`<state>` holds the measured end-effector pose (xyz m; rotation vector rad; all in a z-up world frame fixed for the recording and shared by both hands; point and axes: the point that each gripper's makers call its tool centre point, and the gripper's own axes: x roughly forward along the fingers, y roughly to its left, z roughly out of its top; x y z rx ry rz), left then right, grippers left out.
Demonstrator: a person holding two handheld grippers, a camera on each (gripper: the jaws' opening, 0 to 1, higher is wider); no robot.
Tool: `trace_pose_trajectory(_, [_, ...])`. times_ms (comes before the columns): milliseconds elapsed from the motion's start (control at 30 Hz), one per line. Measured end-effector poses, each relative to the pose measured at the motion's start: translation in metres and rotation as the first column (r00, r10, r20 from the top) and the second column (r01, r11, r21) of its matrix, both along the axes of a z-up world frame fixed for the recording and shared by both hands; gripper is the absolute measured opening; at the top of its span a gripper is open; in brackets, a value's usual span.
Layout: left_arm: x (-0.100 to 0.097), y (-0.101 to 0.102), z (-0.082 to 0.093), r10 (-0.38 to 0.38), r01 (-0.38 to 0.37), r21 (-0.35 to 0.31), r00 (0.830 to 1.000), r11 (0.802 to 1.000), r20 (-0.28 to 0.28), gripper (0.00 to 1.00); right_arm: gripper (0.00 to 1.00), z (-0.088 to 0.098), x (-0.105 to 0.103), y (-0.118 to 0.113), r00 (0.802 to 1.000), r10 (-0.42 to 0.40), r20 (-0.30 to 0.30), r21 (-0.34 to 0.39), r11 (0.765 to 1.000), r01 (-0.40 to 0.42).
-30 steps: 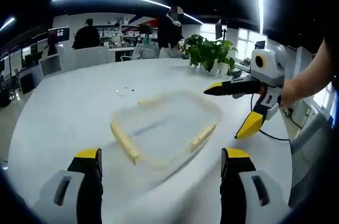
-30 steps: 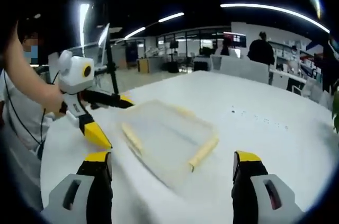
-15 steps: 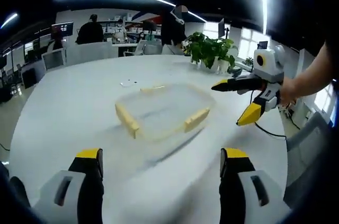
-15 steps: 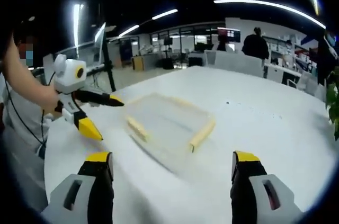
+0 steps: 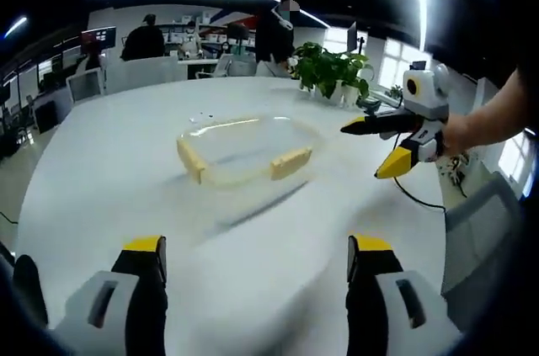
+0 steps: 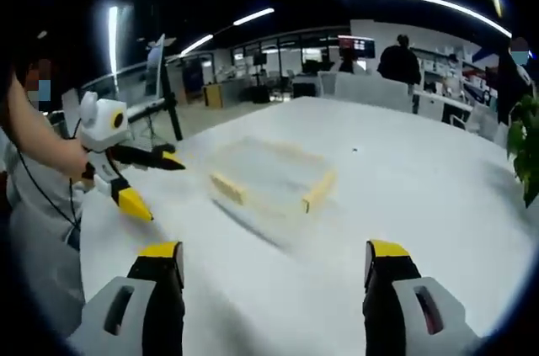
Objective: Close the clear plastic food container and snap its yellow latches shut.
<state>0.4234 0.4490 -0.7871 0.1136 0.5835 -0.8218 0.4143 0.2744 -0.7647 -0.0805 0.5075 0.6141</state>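
Both tools (image 5: 253,276) back, container (image 5: 244,150) prob. closed

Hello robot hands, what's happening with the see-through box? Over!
Left gripper open, right gripper open, both holding nothing. Clear container sits lid-on on the white table. Nothing between jaws and box.

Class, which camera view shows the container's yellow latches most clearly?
The left gripper view: two yellow latches stand sharp on the clear container. The right gripper view shows two latches too, but blurrier.

One container (image 5: 246,149), two tools (image 5: 253,276) (image 6: 274,280)
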Motion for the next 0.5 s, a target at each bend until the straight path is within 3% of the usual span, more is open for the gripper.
trace_pose_trajectory(500, [-0.025, 0.032, 0.000, 0.040, -0.040, 0.004, 0.999, 0.999, -0.025, 0.87, 0.87, 0.008, -0.028, -0.007, 0.999, -0.038, -0.008, -0.016, 0.999, 0.038])
